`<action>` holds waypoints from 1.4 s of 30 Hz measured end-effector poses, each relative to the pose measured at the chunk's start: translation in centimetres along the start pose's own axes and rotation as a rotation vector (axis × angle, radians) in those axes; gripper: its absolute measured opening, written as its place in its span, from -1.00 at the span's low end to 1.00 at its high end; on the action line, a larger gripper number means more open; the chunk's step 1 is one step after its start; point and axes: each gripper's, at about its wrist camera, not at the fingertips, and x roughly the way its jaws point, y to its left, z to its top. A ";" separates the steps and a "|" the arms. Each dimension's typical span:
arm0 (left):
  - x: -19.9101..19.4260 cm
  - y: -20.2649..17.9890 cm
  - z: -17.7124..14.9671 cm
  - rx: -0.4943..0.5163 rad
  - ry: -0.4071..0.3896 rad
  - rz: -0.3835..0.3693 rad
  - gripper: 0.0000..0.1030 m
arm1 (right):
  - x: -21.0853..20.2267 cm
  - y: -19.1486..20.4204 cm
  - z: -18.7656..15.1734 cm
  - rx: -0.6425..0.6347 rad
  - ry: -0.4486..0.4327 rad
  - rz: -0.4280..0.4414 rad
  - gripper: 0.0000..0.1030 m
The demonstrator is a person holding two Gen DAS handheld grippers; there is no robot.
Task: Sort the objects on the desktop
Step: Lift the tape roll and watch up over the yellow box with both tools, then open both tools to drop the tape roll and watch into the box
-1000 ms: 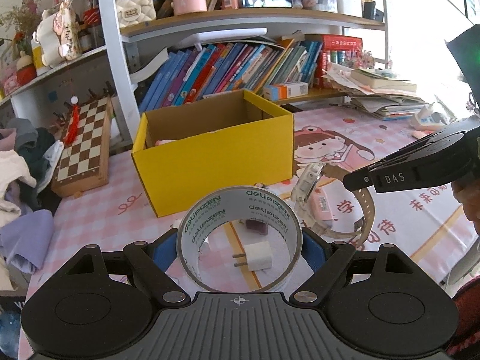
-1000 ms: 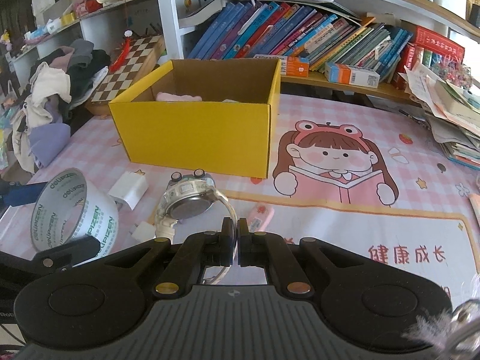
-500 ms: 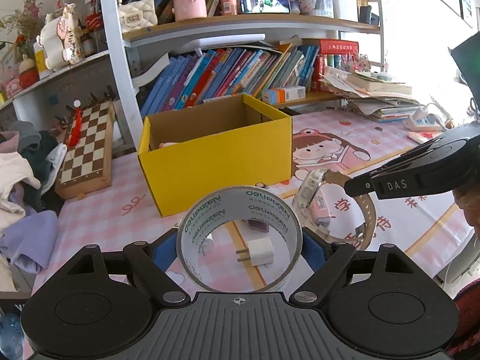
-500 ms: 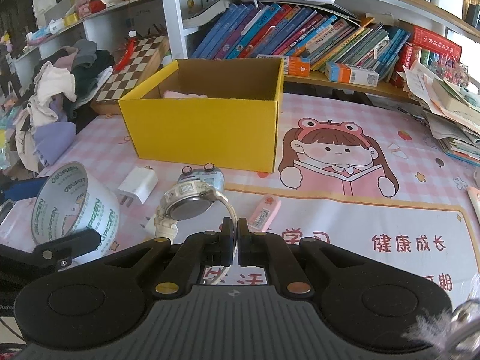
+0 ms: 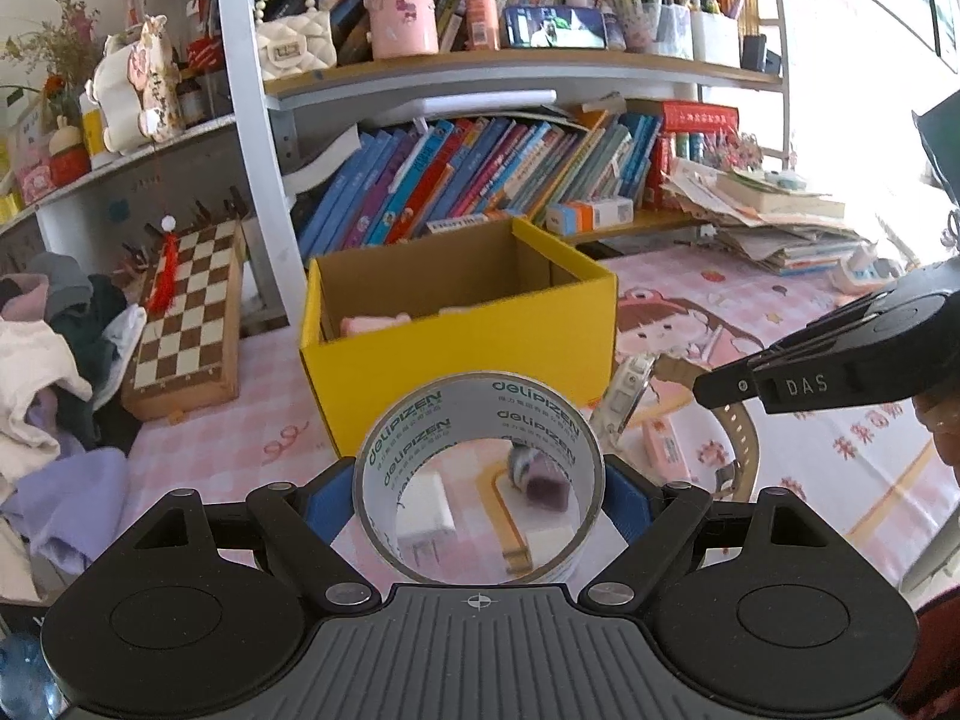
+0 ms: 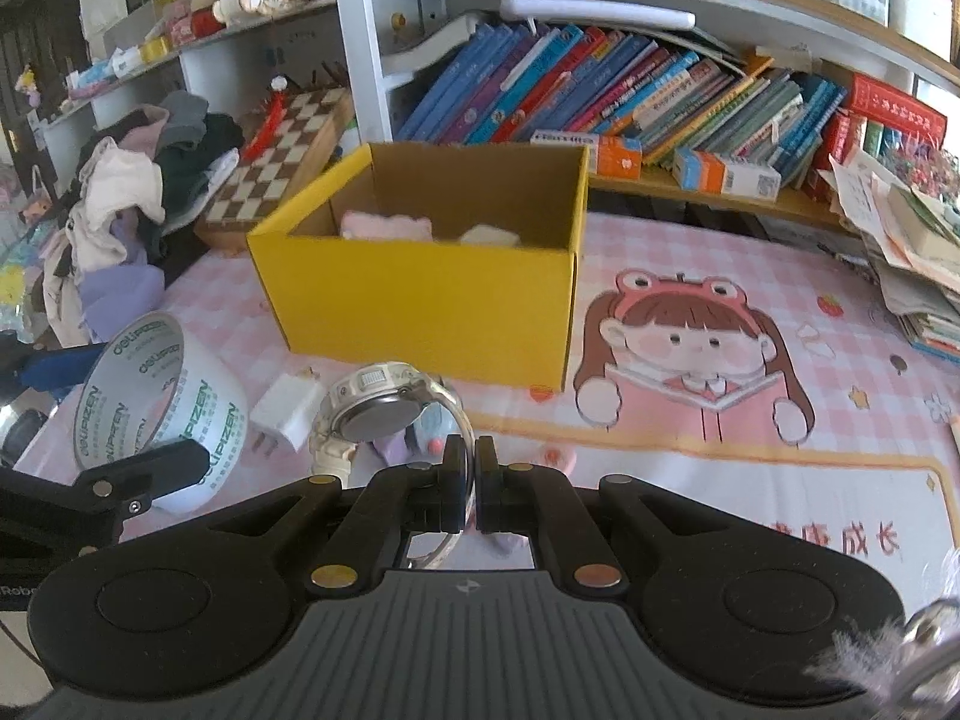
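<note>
My left gripper [image 5: 478,486] is shut on a roll of clear tape [image 5: 474,402] printed "delipizen", held above the table in front of the yellow box [image 5: 456,354]. The tape also shows at the left of the right wrist view [image 6: 162,402]. My right gripper [image 6: 469,468] is shut on the strap of a white wristwatch [image 6: 378,408], held above the table. The watch [image 5: 630,384] and the right gripper show at the right of the left wrist view. The yellow box [image 6: 420,300] holds a pink item [image 6: 387,225] and a pale one.
A white charger plug [image 6: 288,405], a purple item [image 5: 543,483] and a pink eraser [image 5: 663,450] lie on the pink cartoon mat [image 6: 720,360]. A chessboard [image 5: 186,324] and a clothes pile [image 5: 48,372] are at left. Bookshelves stand behind; stacked papers [image 6: 912,258] at right.
Both grippers have risen and moved closer to the yellow box, carrying the tape and the watch. The box's inside now shows more.
</note>
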 end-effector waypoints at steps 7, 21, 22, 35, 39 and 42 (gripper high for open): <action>0.9 0.9 3.1 0.012 -0.062 0.016 0.66 | 0.0 -0.8 3.9 -0.026 -0.072 0.026 -0.95; 5.4 2.7 9.6 0.034 -0.136 0.082 0.66 | 3.5 -2.8 12.5 -0.144 -0.193 0.023 -0.95; 5.8 2.7 10.0 0.037 -0.139 0.087 0.66 | 3.9 -2.9 13.0 -0.156 -0.197 0.023 -0.95; 13.0 3.9 11.4 0.030 -0.010 0.119 0.66 | 12.3 -2.6 16.9 -0.294 -0.085 0.061 -0.95; 15.2 4.0 11.4 0.033 0.045 0.114 0.66 | 15.2 -1.7 17.3 -0.368 -0.025 0.080 -0.94; 16.5 3.6 11.2 0.051 0.084 0.092 0.66 | 17.5 -1.0 17.7 -0.437 0.048 0.107 -0.94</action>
